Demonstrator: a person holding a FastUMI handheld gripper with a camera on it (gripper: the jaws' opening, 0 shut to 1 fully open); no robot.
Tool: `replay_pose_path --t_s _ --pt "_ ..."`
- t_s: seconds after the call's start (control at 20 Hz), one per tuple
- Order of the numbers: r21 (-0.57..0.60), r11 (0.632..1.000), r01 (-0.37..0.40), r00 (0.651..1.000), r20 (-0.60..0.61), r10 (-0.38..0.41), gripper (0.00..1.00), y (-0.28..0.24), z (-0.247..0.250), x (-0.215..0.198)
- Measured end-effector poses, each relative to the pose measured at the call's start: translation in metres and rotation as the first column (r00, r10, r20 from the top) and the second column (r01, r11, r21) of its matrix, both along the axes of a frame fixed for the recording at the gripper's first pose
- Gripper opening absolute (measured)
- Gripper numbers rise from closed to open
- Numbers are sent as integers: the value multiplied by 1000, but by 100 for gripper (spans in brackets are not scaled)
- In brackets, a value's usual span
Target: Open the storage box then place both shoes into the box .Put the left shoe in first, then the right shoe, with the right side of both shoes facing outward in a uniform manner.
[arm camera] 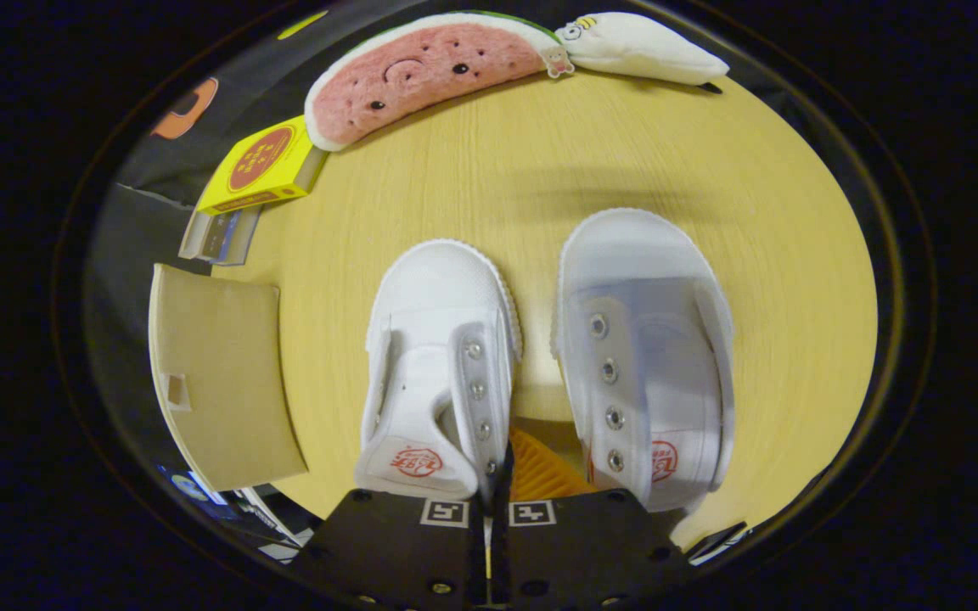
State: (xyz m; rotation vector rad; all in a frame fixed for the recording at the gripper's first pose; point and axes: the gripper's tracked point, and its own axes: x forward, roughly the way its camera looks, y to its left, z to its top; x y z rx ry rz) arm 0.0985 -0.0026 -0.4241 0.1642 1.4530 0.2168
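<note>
Two white lace-less canvas shoes point their toes away from me on the round wooden table (540, 170). The left-hand shoe (434, 356) is sharp and sits close in front of me. My gripper (489, 488) is shut on the eyelet edge of its right side, near the tongue. The right-hand shoe (642, 339) lies just beyond the right finger, slightly blurred and untouched. A brown cardboard box (217, 373) shows a flat panel off the table's left edge, left of the held shoe. I cannot tell whether it stands open.
At the table's far edge lie a watermelon-slice plush (421, 72) and a white plush (646, 47). A yellow carton (264, 165) rests on a small stack at the far left. Bare tabletop lies beyond both shoes.
</note>
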Motion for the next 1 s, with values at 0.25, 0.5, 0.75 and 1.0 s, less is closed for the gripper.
replay_pose_path --t_s 0.25,0.5,0.75,1.0 --pt "115 992 47 999 -1 -47 2 -1 23 -11" --pt "220 972 80 996 22 -87 2 3 65 -10" --pt "242 970 0 994 108 -26 2 28 128 -15" --pt "316 946 -67 993 115 32 2 88 178 -34"
